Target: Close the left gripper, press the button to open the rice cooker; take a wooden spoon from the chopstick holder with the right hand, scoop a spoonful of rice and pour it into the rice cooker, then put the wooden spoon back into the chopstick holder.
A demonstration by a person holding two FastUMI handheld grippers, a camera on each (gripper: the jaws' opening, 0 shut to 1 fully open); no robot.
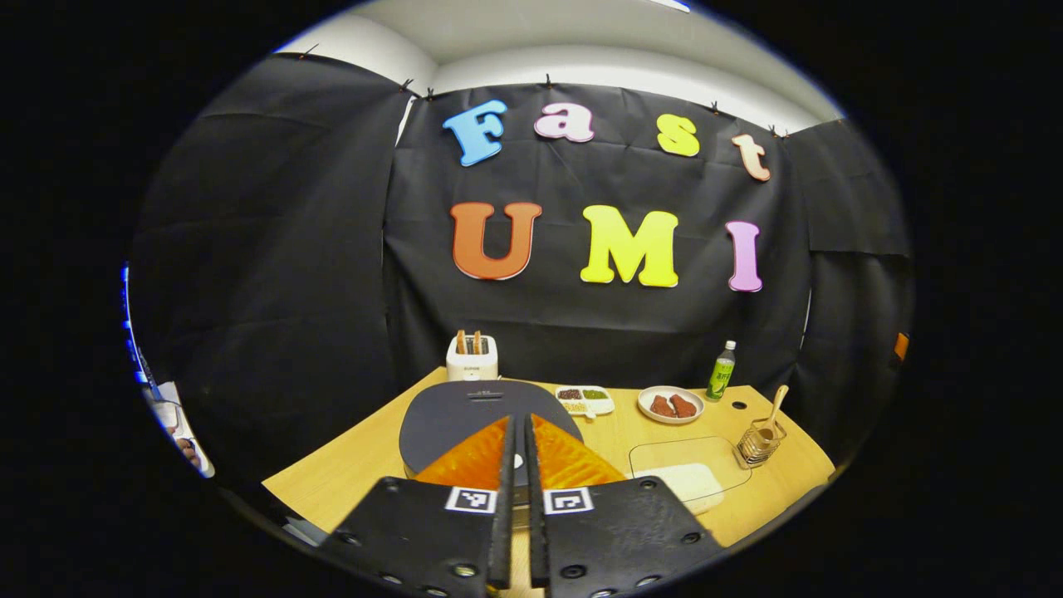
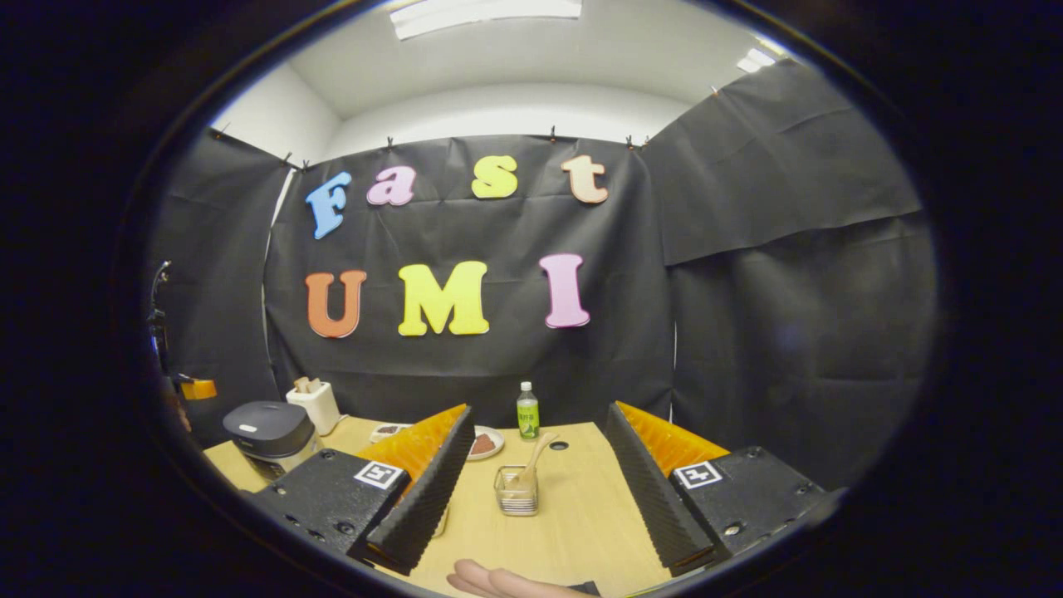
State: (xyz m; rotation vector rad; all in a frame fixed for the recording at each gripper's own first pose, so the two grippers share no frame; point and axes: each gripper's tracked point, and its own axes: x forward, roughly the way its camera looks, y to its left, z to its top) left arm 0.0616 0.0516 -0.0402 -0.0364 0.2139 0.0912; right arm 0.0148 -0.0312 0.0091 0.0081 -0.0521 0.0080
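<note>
rice cooker [image 1: 465, 415] is sitting on the bench [image 1: 357, 465], lid down, directly ahead of the left gripper [image 1: 519, 444]. its fingers [image 1: 477, 457] are lying almost together with a thin slit between, tips reaching over the near part of the lid; cannot tell if they are touching it. a small pale spot on the cooker is showing in the slit at the tips.

in the right gripper view the rice cooker [image 2: 267, 432] is sitting far to the left, outside the left finger. chopstick holder [image 2: 516, 490] with the wooden spoon [image 2: 531, 461] leaning in it is standing between the fingers of the right gripper [image 2: 531, 482], well ahead of them, nothing gripped. those fingers [image 2: 423, 490] are spreading wide.

in the left gripper view the chopstick holder [image 1: 760, 440] is sitting far right near the bench edge, a clear tray with rice [image 1: 689, 473] just beside it. behind: toaster [image 1: 472, 355], divided dish [image 1: 585, 400], plate [image 1: 671, 404], green bottle [image 1: 721, 371]. a hand [image 2: 498, 581] is showing at the bottom edge of the right gripper view.
</note>
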